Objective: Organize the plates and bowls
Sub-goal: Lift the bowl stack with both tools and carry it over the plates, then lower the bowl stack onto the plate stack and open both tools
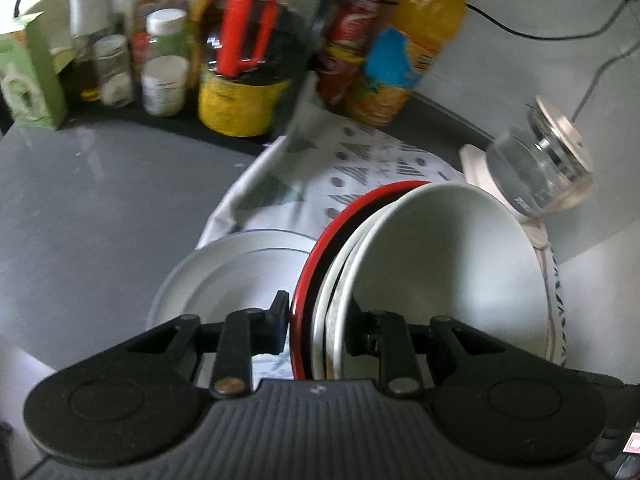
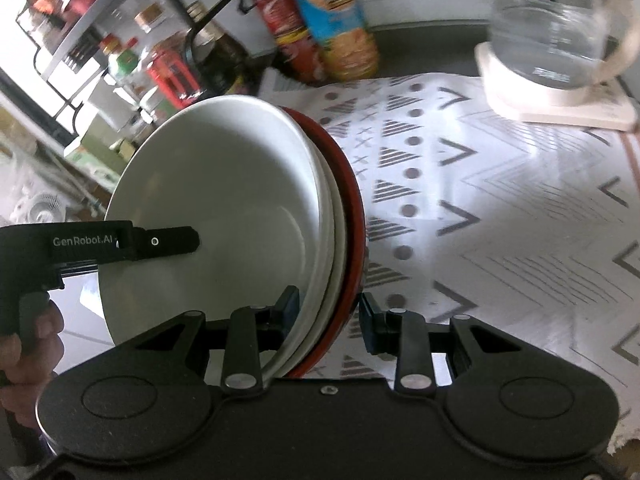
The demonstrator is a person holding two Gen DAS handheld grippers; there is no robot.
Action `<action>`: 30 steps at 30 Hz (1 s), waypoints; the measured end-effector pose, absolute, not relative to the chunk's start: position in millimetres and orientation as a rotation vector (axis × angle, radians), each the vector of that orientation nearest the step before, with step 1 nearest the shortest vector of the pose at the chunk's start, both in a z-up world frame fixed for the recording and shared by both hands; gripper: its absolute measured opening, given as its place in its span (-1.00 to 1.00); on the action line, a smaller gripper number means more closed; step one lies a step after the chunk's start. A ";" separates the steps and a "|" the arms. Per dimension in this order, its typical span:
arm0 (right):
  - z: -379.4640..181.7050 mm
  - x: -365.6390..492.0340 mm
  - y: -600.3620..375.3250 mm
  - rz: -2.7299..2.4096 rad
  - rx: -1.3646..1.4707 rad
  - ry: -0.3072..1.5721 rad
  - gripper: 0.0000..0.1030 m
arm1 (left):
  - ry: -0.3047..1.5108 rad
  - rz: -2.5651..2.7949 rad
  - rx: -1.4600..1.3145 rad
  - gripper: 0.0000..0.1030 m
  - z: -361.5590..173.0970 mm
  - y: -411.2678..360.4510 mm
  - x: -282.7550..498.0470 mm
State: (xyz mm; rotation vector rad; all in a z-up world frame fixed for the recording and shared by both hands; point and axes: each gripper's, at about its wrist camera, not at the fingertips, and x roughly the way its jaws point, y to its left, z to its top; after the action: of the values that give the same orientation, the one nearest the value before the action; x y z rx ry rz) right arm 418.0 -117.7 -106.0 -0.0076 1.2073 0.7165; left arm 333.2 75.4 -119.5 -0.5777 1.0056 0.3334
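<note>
A nested stack of bowls, white inside (image 1: 448, 264) and red-rimmed outermost (image 1: 308, 264), is held tilted on edge above the patterned cloth. My left gripper (image 1: 318, 322) is shut on the stack's rim. My right gripper (image 2: 330, 314) is shut on the opposite rim of the same stack (image 2: 224, 208); the red bowl (image 2: 354, 216) faces the cloth there. The left gripper's finger (image 2: 168, 240) shows against the white bowl in the right wrist view. A white plate (image 1: 236, 276) lies flat on the counter, left of the stack.
A patterned cloth (image 2: 500, 208) covers the counter. A glass kettle (image 2: 552, 28) stands on its base at the back right. Bottles and jars (image 1: 240, 60) crowd the back, with a juice bottle (image 2: 336, 20) and a metal rack (image 2: 80, 40). A grey counter (image 1: 80, 208) lies left.
</note>
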 end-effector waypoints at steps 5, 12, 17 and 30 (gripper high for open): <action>-112.4 414.0 -93.5 0.764 -0.057 1.242 -0.39 | 1.021 0.374 -0.595 -0.52 -127.8 91.1 322.3; -123.7 413.3 -71.4 0.804 -0.090 1.288 -0.39 | 1.033 0.422 -0.640 -0.52 -139.9 106.0 314.4; -130.7 412.7 -58.1 0.826 -0.128 1.315 -0.38 | 1.053 0.447 -0.651 -0.52 -148.0 110.5 313.8; -144.7 410.4 -43.9 0.868 -0.183 1.381 -0.35 | 1.092 0.490 -0.667 -0.50 -160.3 115.2 311.7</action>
State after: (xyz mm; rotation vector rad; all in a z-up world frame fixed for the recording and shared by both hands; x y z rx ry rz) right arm 410.4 -43.9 -144.7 -0.1834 1.3805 0.8677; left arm 311.7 115.2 -160.3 -0.6675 1.0916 0.4902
